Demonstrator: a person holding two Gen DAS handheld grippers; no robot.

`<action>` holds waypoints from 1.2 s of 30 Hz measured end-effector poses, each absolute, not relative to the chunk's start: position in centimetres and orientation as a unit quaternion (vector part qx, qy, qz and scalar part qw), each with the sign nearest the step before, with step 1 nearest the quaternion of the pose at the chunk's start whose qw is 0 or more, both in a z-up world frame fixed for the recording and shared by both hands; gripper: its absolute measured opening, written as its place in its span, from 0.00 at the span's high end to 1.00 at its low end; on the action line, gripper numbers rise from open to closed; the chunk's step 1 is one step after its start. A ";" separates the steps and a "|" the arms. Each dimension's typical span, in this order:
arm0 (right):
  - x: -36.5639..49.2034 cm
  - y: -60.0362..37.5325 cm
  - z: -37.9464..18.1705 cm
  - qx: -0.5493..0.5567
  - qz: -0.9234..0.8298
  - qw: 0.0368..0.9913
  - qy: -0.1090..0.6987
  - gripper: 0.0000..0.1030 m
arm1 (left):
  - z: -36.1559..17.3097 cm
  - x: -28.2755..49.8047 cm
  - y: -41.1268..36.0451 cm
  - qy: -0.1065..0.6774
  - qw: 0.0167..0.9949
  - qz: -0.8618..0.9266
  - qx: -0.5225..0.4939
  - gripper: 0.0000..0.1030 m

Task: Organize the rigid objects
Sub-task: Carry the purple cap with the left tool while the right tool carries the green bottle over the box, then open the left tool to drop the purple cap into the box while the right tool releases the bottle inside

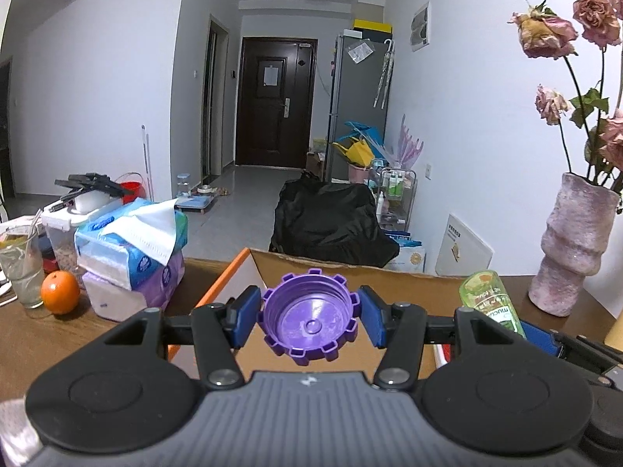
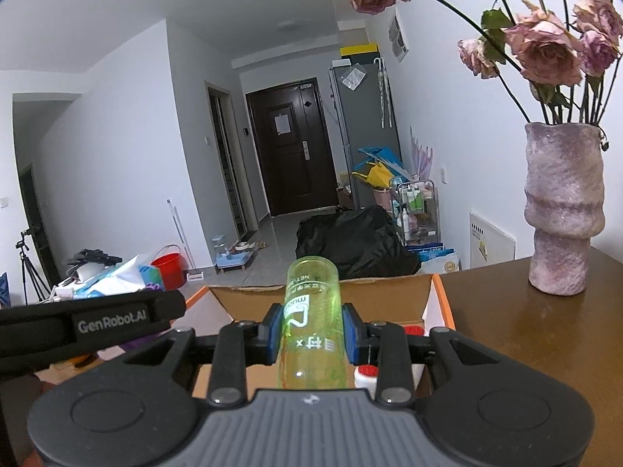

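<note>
My left gripper (image 1: 309, 321) is shut on a purple toothed cap (image 1: 309, 323), hollow side facing the camera, held over an open cardboard box (image 1: 350, 272) with an orange rim. My right gripper (image 2: 311, 336) is shut on a clear green bottle (image 2: 311, 323), which lies along the fingers and points away over the same box (image 2: 389, 295). That green bottle (image 1: 492, 305) also shows at the right of the left wrist view. The body of the left gripper crosses the left of the right wrist view. Red-topped items (image 2: 366, 373) lie inside the box.
A pink vase (image 2: 560, 210) of dried roses stands on the brown table (image 2: 525, 330) to the right of the box. To the left sit stacked tissue packs (image 1: 132, 257), an orange (image 1: 60, 292) and a glass (image 1: 23, 268). Beyond the table's far edge lies a black bag (image 1: 331, 222).
</note>
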State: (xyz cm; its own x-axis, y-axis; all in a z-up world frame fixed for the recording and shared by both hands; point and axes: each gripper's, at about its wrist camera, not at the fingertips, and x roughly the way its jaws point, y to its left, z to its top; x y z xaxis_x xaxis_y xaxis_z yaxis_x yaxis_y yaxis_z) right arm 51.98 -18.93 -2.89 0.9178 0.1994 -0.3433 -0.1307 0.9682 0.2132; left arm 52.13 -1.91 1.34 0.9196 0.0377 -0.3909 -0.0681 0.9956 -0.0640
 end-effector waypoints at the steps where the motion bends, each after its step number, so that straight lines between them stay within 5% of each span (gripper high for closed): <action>1: 52.2 -18.8 -2.9 0.092 0.083 0.975 0.184 0.71 | 1.3 52.4 -1.9 0.198 0.979 0.028 -0.037 0.45; 29: 58.9 -16.9 -3.5 0.062 0.052 0.968 0.238 0.70 | -0.7 58.8 -0.1 0.230 0.971 0.063 -0.017 0.43; 31: 58.5 -17.2 -3.2 0.064 0.043 0.969 0.233 0.64 | -0.8 58.8 0.1 0.234 0.970 0.068 -0.019 0.28; 33: 58.2 -17.6 -2.7 0.065 0.033 0.971 0.230 0.32 | -0.8 58.7 0.3 0.230 0.970 0.077 -0.019 0.18; 36: 57.5 -17.9 -2.3 0.059 0.019 0.974 0.218 0.17 | -0.9 58.7 0.6 0.232 0.968 0.093 -0.018 0.00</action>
State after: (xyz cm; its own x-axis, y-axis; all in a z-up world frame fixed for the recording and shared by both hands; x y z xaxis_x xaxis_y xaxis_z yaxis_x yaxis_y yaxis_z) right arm 57.53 -17.92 -2.30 0.9044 0.0624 -0.4221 -0.0111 0.9923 0.1230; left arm 58.75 0.57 -0.86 0.8747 0.1725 -0.4530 -0.1892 0.9819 0.0085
